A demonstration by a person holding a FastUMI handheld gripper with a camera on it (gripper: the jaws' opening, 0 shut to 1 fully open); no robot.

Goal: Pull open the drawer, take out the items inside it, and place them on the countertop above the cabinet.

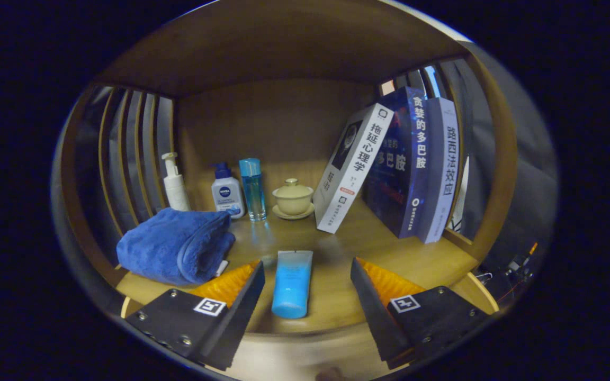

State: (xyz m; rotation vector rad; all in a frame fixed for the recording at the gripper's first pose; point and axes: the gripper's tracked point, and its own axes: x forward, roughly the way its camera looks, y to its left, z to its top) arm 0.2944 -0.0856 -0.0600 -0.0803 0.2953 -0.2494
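Three books [400, 164] beyond open tongs [307, 286], prob. leaning.

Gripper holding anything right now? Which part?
Nothing held. The gripper is open; the blue tube lies flat on the countertop between the jaws, touching neither.

A tube [293, 283] is laid flat on the shelf [337, 286], between the two spread fingers of the gripper [307, 296] and touched by neither. A folded towel [177, 244] is set to the left of the tube, and behind the towel a pump bottle [175, 183], a short bottle [227, 191] and a tall bottle [252, 188] are stood in a row from left to right. A lidded cup [293, 196] on a saucer [293, 214] is placed right of the tall bottle, and further right three books [400, 164] are leaned against the right wall.
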